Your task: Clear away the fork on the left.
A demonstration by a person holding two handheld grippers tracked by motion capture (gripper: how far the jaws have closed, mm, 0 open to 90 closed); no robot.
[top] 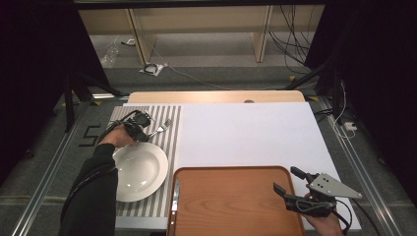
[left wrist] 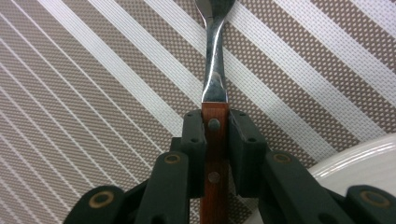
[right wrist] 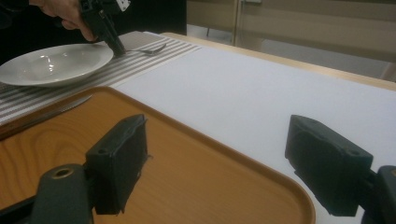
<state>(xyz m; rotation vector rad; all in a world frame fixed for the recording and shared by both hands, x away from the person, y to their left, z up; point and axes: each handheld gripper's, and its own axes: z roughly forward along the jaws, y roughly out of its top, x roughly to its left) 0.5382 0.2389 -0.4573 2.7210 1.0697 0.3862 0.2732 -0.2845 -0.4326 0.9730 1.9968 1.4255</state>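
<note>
Seemingly on the placemat (left wrist: 93, 93): left gripper (left wrist: 216, 128) clamping fork (left wrist: 215, 70).

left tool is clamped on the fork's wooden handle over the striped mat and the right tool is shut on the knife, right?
Not quite. The right tool is open and empty above the wooden tray, as the right gripper view shows; the knife lies on the tray's left edge. The left tool does clamp the fork.

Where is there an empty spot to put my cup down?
The white sheet is bare between the striped mat and the table's right edge. The wooden tray is mostly bare too, with a knife on its left rim and the right claw open over its right side. The mat is crowded: plate, fork and the left claw gripping it.
</note>
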